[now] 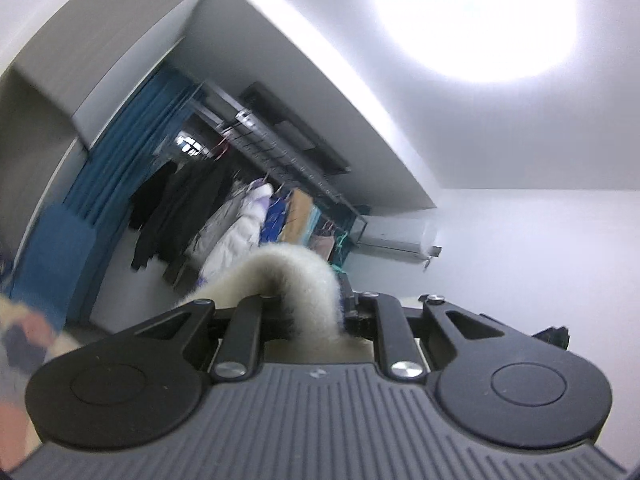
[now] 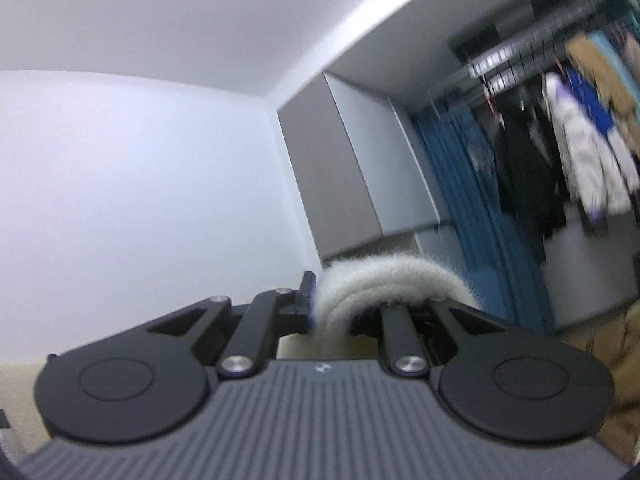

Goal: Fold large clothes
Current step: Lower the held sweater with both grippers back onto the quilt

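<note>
While tilted toward the ceiling, left gripper jaws clamped on fuzzy cream garment; right gripper jaws likewise pinching garment folds.

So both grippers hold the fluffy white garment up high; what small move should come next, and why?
Probably lower both together. The left gripper and right gripper each pinch the white fleece garment, and both cameras face the ceiling, so no folding surface is in sight.
</note>
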